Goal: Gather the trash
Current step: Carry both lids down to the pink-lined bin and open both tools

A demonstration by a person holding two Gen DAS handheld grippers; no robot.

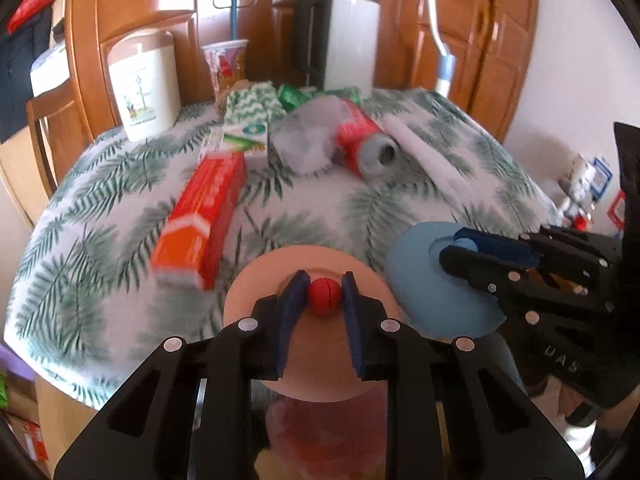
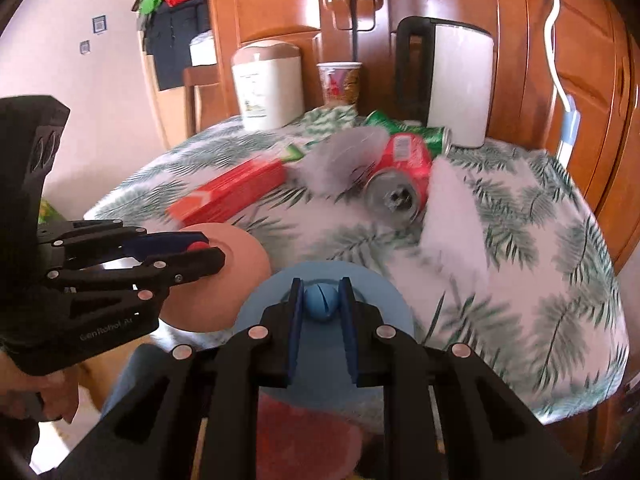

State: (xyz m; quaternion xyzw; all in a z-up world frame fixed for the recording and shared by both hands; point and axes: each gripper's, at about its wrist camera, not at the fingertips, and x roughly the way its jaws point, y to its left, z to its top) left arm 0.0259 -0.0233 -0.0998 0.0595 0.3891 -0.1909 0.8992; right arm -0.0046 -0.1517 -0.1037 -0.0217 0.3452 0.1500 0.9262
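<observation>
My left gripper [image 1: 324,294] is shut on the red knob [image 1: 325,297] of a peach lid [image 1: 256,292], held near the table's front edge. My right gripper [image 2: 322,300] is shut on the blue knob [image 2: 320,304] of a blue lid [image 2: 384,292] beside it. Trash lies on the leaf-print tablecloth [image 1: 300,216]: a red carton [image 1: 200,216], a crushed red can [image 1: 364,140], a grey wad [image 1: 304,140], white paper [image 1: 432,156], green wrappers [image 1: 256,108] and a green can [image 2: 424,136]. The left gripper [image 2: 200,252] shows in the right wrist view, the right gripper [image 1: 460,250] in the left wrist view.
A cream canister [image 1: 142,84], a paper cup [image 1: 226,64] and a white kettle [image 1: 344,40] stand at the table's back, before wooden doors [image 1: 480,40]. A wooden chair [image 1: 44,128] stands left. Something reddish [image 2: 304,440] lies below both lids, blurred.
</observation>
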